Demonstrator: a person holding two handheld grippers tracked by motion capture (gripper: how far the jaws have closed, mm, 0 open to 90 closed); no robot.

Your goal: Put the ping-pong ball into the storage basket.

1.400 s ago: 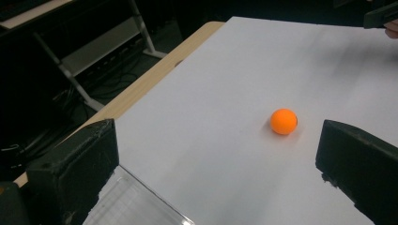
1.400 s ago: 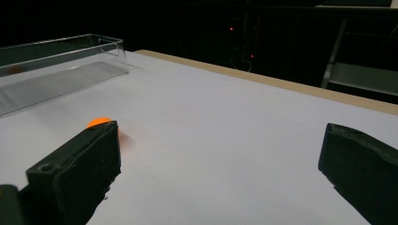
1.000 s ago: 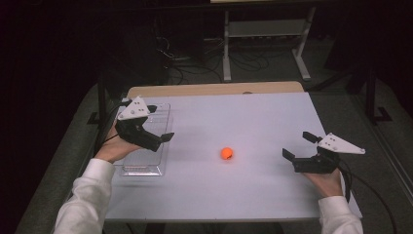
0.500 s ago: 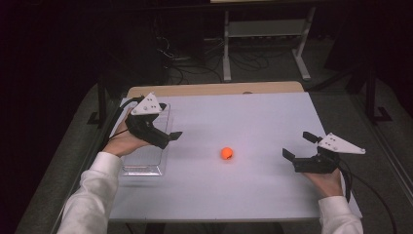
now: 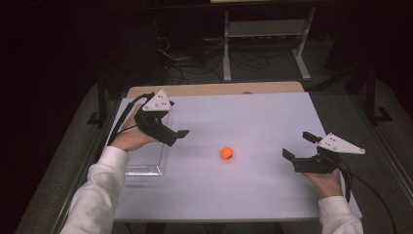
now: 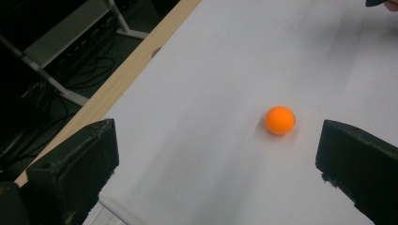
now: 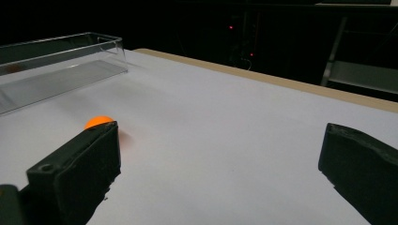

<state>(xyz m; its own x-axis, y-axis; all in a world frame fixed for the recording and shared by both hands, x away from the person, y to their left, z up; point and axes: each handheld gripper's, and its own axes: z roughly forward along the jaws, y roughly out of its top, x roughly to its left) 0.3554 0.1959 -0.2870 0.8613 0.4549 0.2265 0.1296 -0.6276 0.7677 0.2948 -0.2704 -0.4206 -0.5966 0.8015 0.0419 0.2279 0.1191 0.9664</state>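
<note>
An orange ball (image 5: 226,153) rests on the white desk (image 5: 253,195) near its middle, clear of both grippers and touching neither. In the high view the left gripper (image 5: 171,134) hangs above the desk at the ball's ten o'clock, over the near-right edge of a clear plastic tray (image 5: 143,169) that sits along the desk's left side. Its jaws are spread wide and hold nothing. In the left gripper view the ball (image 6: 279,120) lies ahead between the two black jaws, closer to the right-hand one, at about one o'clock from the middle of that picture.

The right gripper (image 5: 298,147) sits low near the desk's right side, at the ball's three o'clock and well apart from it. Its jaws are also spread wide and empty. In the right gripper view the ball (image 7: 97,122) peeks out just above the tip of the left-hand jaw, and the clear tray (image 7: 61,61) stands farther off at ten o'clock.
</note>
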